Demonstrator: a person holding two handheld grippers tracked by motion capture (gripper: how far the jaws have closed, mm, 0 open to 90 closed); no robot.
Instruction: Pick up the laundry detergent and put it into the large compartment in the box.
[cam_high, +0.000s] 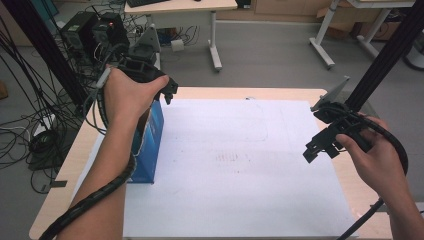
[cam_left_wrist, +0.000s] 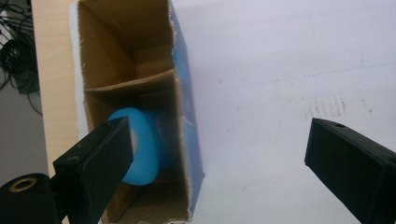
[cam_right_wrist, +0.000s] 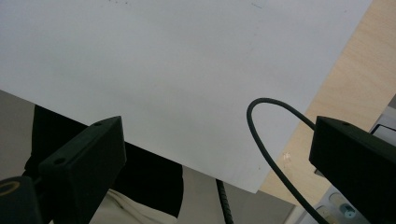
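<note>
While the left gripper (cam_high: 169, 92) hangs over the open top of the blue box (cam_high: 150, 145), its jaws stand spread with nothing between them. Item one: a blue rounded object (cam_left_wrist: 142, 147), lying in the box's nearer compartment, directly below and just inside the left-hand jaw as seen in the left gripper view. Item two: the box itself, upright on the white sheet (cam_high: 235, 165), long axis running away from the jaws, a cardboard divider (cam_left_wrist: 133, 84) crossing it. Item three: the right gripper (cam_high: 320, 147), jaws likewise spread and empty, held well apart over the sheet's far edge. Judgement: the left hand is much the nearer; any further reach goes straight down.
</note>
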